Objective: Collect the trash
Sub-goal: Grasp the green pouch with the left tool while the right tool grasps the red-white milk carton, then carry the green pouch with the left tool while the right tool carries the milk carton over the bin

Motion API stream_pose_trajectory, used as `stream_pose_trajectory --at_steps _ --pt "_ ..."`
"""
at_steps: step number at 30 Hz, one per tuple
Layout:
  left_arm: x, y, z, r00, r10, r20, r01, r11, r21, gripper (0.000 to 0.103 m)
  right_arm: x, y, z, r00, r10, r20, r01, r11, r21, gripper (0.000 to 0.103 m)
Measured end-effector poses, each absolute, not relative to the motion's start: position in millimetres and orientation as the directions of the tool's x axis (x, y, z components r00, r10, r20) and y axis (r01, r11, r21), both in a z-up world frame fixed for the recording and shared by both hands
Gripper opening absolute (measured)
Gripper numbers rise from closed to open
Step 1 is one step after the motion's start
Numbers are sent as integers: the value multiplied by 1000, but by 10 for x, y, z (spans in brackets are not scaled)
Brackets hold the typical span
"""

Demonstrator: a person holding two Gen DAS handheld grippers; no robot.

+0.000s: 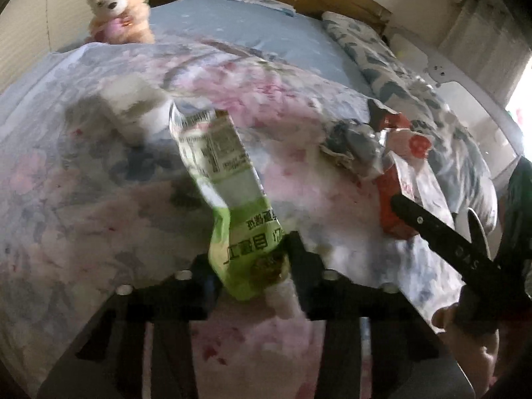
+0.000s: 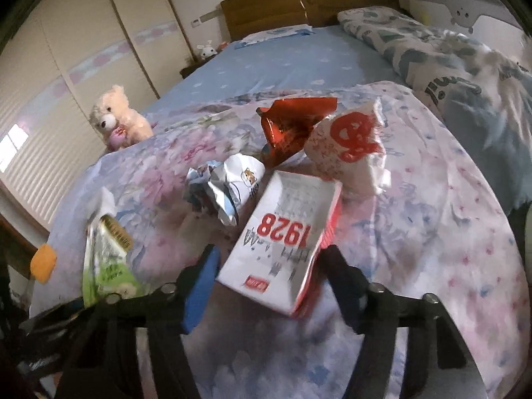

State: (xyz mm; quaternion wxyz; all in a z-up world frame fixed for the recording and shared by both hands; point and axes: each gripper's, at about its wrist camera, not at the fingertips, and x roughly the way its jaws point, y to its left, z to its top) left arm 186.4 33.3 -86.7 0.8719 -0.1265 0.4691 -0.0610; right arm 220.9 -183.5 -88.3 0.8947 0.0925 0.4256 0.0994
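On a bed covered by a floral quilt (image 2: 432,199), two hand-held grippers work at a scatter of snack wrappers. Nearest the left wrist camera, the left gripper (image 1: 252,266) pinches the lower end of a green and white wrapper (image 1: 226,179), whose upper part rises over the quilt, printed side to the lens. In the right wrist view the right gripper (image 2: 269,266) straddles a white carton printed 1928 (image 2: 282,232) in red; its blue-padded fingers (image 2: 199,286) stand on either side of the carton, and whether the pads already press on it cannot be told through the blur. The carton's open mouth faces away from the camera.

Just beyond the carton lie a crumpled silver wrapper (image 2: 226,189), a torn red foil wrapper (image 2: 292,126) and a white paper bag with a red logo (image 2: 352,146), close together on the quilt. From the left wrist view the same cluster shows to the right, with the right gripper's black fingers reaching in from the lower right corner and part of a person's hand (image 1: 472,342) behind them.

Farther off, a cream teddy bear (image 2: 116,116) sits at the quilt's far left edge. A blue sheet (image 2: 282,63) stretches to a wooden headboard (image 2: 309,6), with a rolled patterned duvet (image 2: 432,53) along the right.
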Motion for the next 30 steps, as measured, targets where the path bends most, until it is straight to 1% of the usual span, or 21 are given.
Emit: stream_pose_trajectory --at_steps 2,13,16,19,20,21,24,26,28,30 --pt "1839 277 -852 557 -222 -800 4 964 -264 29 2137 -1893 -855 620 267 -738 -104 960 260 56" --pt "1609 -258 -727 536 -332 -776 148 942 -301 29 1649 -2450 -709 650 326 -687 -80 928 365 55" --pt "1578 -393 -716 526 -345 -777 170 938 -302 29 1570 -2553 -689 656 316 -685 -67 929 365 55" --pt "1544 -447 -710 524 -347 -778 175 938 -300 29 1540 -2618 -740 640 301 -707 -61 937 344 55" --pt "1534 -452 -711 523 -346 -779 175 938 -299 29 1548 -2620 -783 623 292 -726 -55 942 332 58" --pt "1525 -454 -711 522 -344 -780 175 939 -298 29 1559 -2621 -818 610 291 -737 -49 942 331 59" --pt "1507 -456 -722 517 -341 -785 173 940 -295 29 1558 -2636 -875 609 287 -740 -39 942 333 63" --pt "1494 -469 -719 515 -337 -788 173 941 -289 29 1587 -2604 -873 614 272 -741 -35 947 318 69" --pt "1477 -492 -708 514 -339 -788 179 941 -288 29 1635 -2576 -871 620 257 -741 -30 952 305 68" --pt "1460 -530 -692 513 -343 -787 189 939 -286 29 1667 -2561 -881 625 232 -745 -26 960 278 58"
